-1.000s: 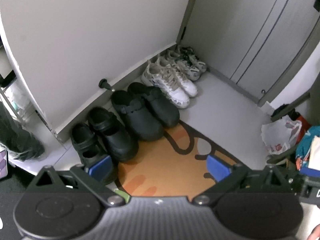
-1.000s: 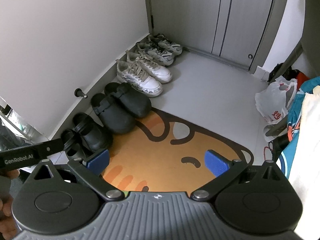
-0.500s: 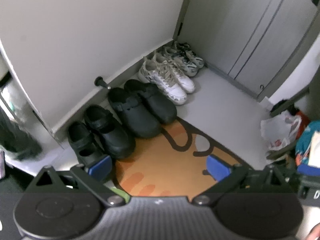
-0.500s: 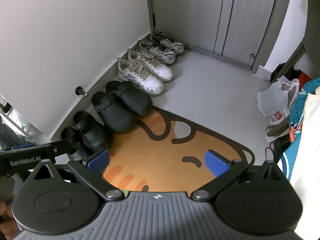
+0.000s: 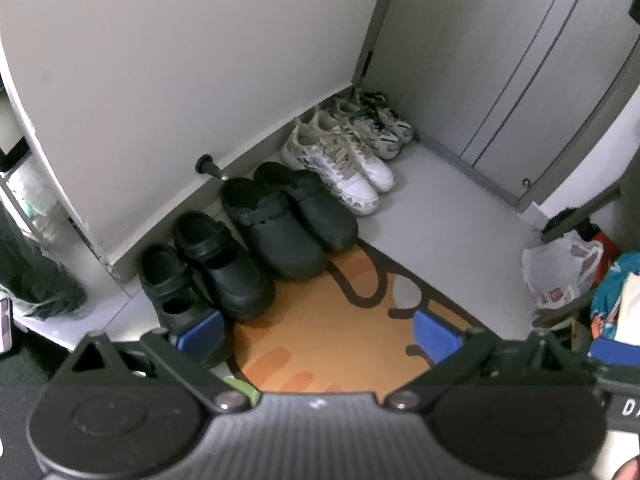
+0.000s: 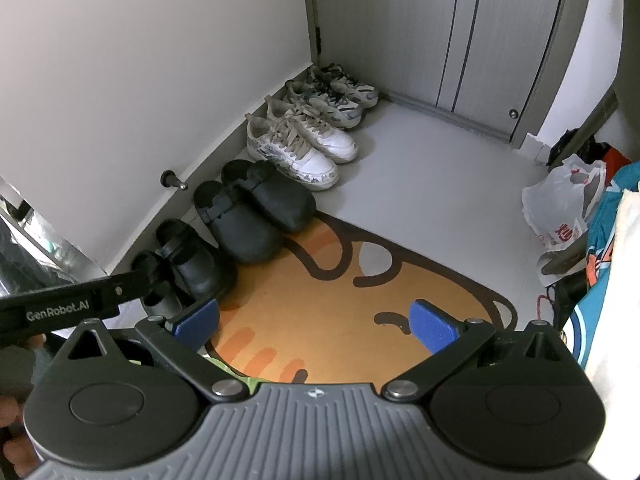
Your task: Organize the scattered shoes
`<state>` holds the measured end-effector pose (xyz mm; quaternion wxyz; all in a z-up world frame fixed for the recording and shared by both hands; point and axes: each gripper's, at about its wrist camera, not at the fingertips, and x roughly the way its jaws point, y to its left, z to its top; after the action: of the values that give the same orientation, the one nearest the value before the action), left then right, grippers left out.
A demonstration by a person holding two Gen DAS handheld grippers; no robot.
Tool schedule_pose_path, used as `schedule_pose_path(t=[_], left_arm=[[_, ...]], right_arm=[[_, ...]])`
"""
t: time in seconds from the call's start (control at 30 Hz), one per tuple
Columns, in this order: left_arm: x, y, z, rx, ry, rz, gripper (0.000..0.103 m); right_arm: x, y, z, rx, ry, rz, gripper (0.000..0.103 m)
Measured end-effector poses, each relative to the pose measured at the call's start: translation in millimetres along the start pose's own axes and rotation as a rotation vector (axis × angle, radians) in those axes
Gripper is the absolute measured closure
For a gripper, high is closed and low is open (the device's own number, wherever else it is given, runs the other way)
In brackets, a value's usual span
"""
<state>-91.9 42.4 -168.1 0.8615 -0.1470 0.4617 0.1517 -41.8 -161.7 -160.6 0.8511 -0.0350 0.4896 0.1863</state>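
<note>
Four pairs of shoes (image 5: 288, 216) stand lined up along the wall (image 5: 160, 60), toes out, the black ones partly on the orange mat (image 5: 340, 340). No stray shoe shows, so the tidying looks finished. Left gripper (image 5: 316, 334) and right gripper (image 6: 314, 322) hang spread and empty above the mat.

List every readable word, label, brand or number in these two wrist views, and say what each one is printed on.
"GenRobot.AI": white lettering on the black bar of the left gripper, seen in the right wrist view.
"DA": cut-off white letters on a black part at the right edge of the left wrist view.
Red print on the white plastic bag: too blurred to read.
Shoes: no legible brand.
</note>
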Motion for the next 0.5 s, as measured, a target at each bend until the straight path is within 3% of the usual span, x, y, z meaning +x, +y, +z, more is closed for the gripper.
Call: schedule_pose_path(t=[0.5], left_arm=[[-2.9, 0.7, -0.3, 0.004, 0.000, -0.001, 0.001]], right_arm=[[-3.0, 7.1, -1.1, -0.021, -0.003, -0.017, 0.000]])
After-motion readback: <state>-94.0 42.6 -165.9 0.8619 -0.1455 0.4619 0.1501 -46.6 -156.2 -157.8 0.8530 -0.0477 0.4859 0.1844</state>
